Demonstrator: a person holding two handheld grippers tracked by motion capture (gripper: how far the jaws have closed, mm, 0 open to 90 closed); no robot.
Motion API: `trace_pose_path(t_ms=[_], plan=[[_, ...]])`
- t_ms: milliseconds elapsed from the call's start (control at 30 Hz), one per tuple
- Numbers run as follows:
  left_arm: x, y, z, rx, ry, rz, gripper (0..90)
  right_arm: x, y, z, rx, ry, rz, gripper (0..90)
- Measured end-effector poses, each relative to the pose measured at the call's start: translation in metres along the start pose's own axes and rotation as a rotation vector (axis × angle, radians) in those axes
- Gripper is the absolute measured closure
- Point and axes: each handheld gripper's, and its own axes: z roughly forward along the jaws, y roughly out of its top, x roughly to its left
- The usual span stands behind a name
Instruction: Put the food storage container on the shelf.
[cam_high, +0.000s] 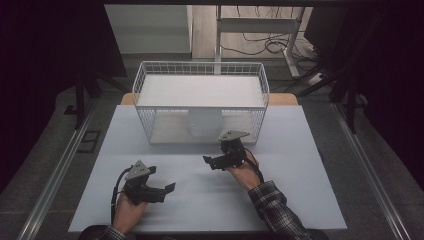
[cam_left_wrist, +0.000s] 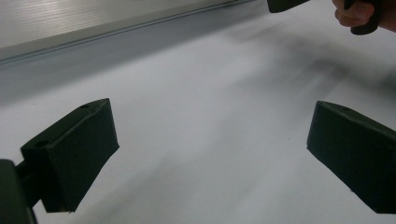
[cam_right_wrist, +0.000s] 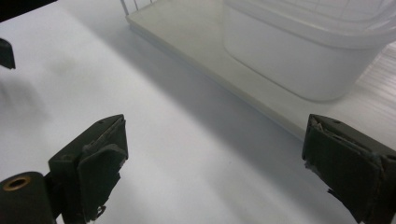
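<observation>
1. White container (cam_high: 204, 125) stands upright on the lower tray of the wire basket (cam_high: 145, 75), under the basket's white shelf, at about 11 o'clock from the right tool (cam_high: 212, 161).
2. Its long axis looks vertical, with the rounded bottom on the tray; the shelf hides its top in the high view. In the right gripper view the container (cam_right_wrist: 299, 65) shows a wide rim, and its near wall faces the open front of the basket.
3. Right tool (cam_right_wrist: 215, 163) is released: its jaws stand wide apart over the bare counter (cam_high: 280, 200), with nothing between them, just in front of the tray's edge (cam_right_wrist: 196, 70).
4. Left tool (cam_high: 167, 189) is also released and empty, low over the counter at about 7 o'clock from the right tool, pointing toward 3 o'clock.
5. Judged from this, the container already seems placed in the basket and let go; what appears left is drawing the right hand (cam_high: 245, 175) clear.
</observation>
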Motion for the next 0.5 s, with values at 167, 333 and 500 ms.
trace_pose_path(t_ms=[167,333,500], plan=[[0.0,0.0,0.0,-0.001,-0.003,-0.003,1.2,0.0,-0.003,-0.005,0.002,0.0,-0.007,4.7],[0.0,0.0,0.0,0.0,-0.006,-0.004,1.2,0.0,-0.005,-0.013,0.004,0.004,-0.004,2.8],[0.001,0.0,0.0,0.0,-0.017,-0.016,1.4,0.0,-0.007,-0.023,-0.004,0.009,0.004,1.8]])
